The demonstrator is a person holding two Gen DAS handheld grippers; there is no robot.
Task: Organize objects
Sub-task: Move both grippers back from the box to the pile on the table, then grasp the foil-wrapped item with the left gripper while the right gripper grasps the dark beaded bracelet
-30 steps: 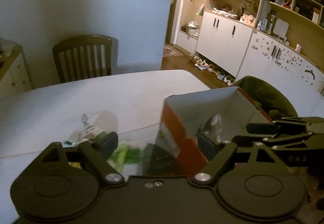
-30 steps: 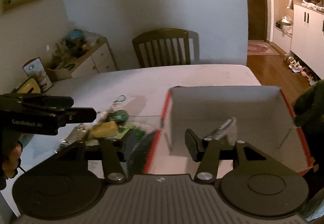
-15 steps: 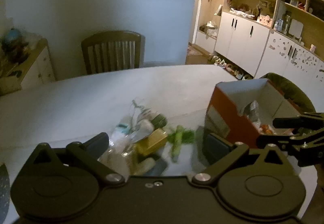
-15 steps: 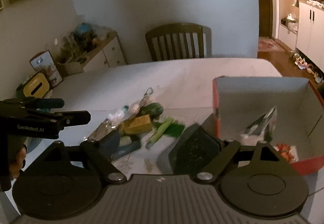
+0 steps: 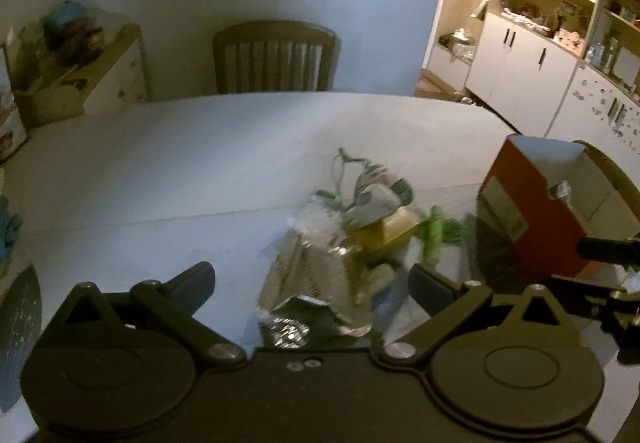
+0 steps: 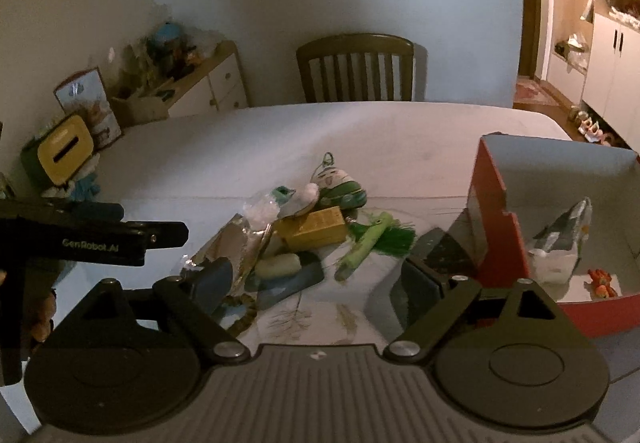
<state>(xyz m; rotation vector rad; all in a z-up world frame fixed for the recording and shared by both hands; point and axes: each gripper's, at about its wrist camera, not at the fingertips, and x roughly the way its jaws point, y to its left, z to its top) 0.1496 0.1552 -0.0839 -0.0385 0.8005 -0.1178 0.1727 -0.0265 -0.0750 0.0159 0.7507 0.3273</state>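
Only in the right wrist view is the red cardboard box's (image 6: 496,211) interior seen, a crinkled silver packet (image 6: 564,235) inside. Both grippers' (image 5: 312,279) (image 6: 320,275) jaws are spread, empty, over cluttered counter (image 6: 240,147).

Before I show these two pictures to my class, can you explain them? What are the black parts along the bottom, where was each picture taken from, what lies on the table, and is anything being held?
A person carries a hand-held gripper in each hand, each with a wide-angle camera looking along its two fingers. One picture comes from the left hand-held gripper, the other from the right hand-held gripper. Both stand open and hold nothing. On the white table lies a loose pile: a crumpled foil packet, a yellow box, a green tasselled stick and a green-and-white pouch. To the right stands an open red box that already contains a packet and a small red thing. A wooden chair stands behind the table.
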